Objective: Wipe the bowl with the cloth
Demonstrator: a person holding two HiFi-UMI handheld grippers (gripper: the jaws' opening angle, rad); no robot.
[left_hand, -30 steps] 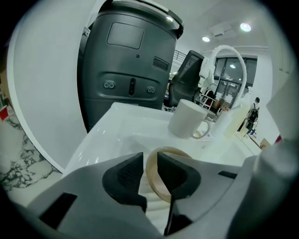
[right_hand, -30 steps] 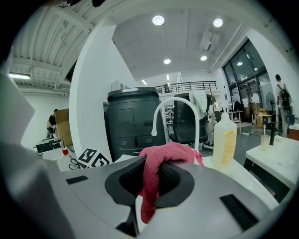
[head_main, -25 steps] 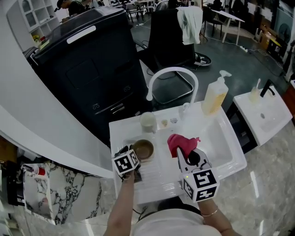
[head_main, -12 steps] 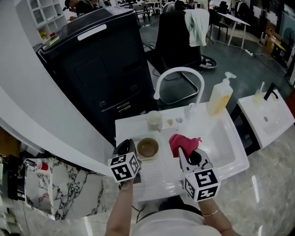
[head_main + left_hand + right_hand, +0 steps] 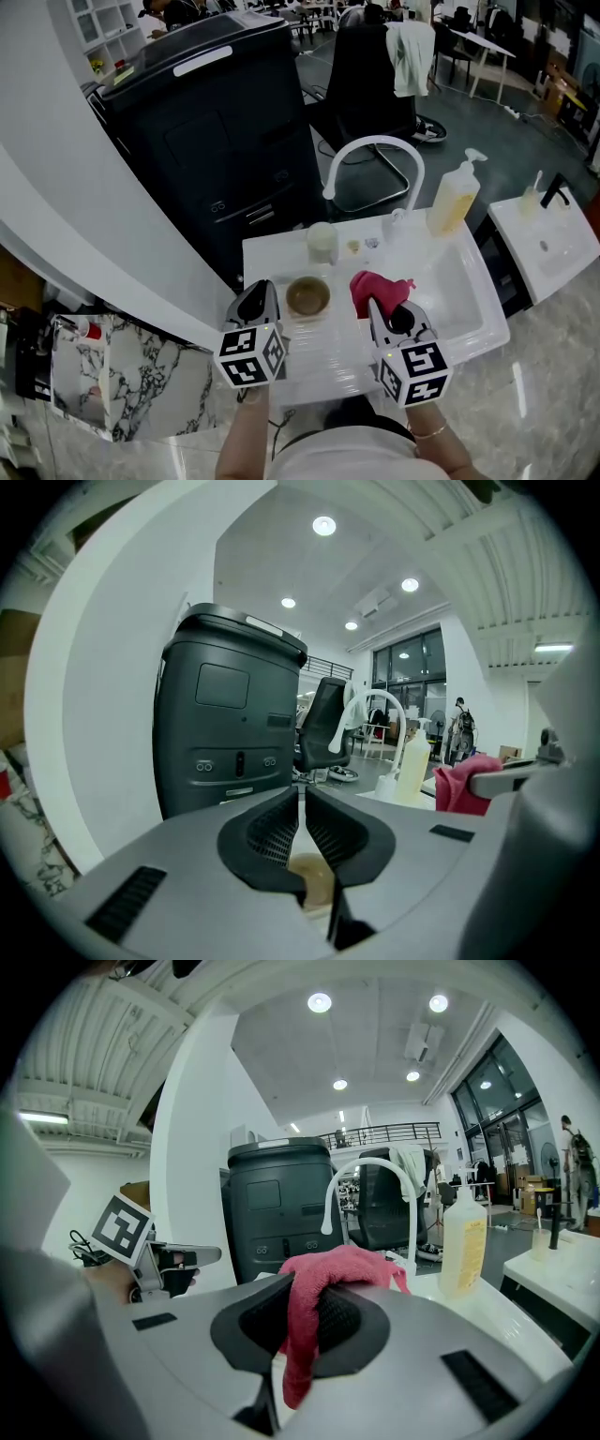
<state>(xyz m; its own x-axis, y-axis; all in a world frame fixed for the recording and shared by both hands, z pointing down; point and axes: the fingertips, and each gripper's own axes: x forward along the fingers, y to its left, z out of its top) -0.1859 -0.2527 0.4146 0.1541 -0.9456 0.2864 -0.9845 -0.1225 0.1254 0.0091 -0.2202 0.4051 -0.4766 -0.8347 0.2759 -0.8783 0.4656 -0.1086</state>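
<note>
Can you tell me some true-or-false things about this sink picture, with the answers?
1. The right gripper holds a pink cloth. True.
2. The cloth is touching the bowl. False: the bowl sits on the drainboard, apart from the cloth.
3. A soap bottle stands beside the tap. True.
4. The tap is black. False: it is white.
</note>
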